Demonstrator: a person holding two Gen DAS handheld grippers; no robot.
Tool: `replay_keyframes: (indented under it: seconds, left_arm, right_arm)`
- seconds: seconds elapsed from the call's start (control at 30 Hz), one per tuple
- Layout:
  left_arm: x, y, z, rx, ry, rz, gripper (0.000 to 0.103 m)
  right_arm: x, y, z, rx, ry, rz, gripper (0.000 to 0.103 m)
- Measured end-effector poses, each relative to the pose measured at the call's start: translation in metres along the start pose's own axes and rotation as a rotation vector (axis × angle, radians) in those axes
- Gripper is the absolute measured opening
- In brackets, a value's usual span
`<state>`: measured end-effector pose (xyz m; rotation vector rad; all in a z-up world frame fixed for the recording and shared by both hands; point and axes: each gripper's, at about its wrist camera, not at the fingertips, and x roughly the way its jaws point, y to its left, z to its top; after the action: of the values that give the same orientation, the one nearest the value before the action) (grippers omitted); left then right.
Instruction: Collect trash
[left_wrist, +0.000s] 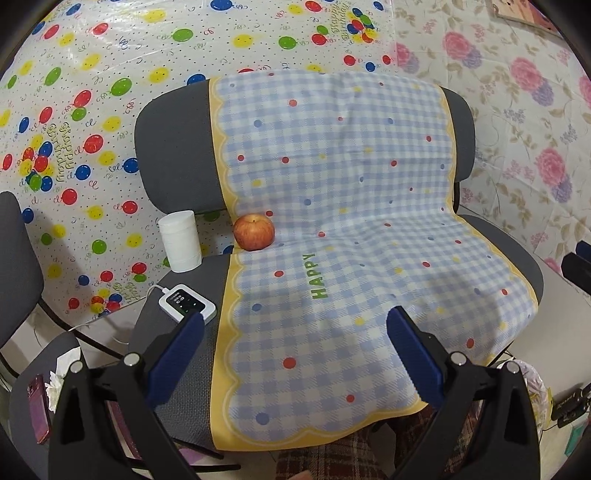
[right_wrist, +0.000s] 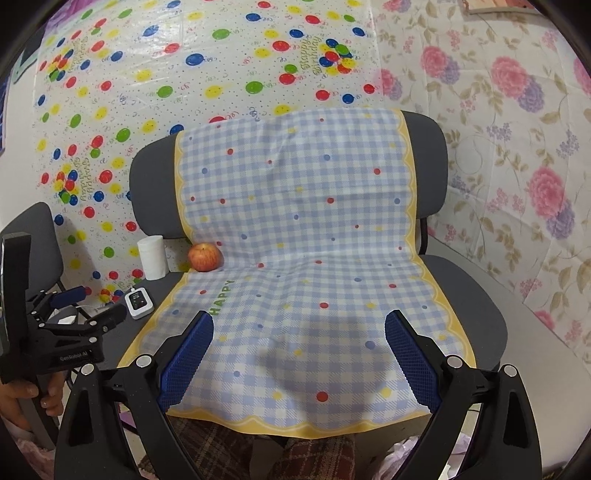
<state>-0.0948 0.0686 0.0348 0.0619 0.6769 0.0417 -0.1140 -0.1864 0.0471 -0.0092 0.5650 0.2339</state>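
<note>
Blue-padded and spread wide, the left gripper (left_wrist: 295, 332) and right gripper (right_wrist: 299, 336) are hovering empty at the bottom of each frame over a checked cloth (left_wrist: 332, 221). An apple (left_wrist: 254, 232) is sitting left of centre beside a white paper roll (left_wrist: 180, 240); crumpled tissue (left_wrist: 61, 373) is lying lower left.

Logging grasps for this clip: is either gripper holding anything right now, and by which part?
Nothing is held. The left gripper and right gripper are both open and empty above the checked cloth.
</note>
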Motion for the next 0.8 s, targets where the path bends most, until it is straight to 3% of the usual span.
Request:
replay_keyframes:
  seconds: [0.8]
  left_arm:
    - [0.004, 0.0, 0.0, -0.02, 0.002, -0.01, 0.096]
  right_arm:
    - [0.012, 0.0, -0.008, -0.002, 0.036, -0.013, 0.094]
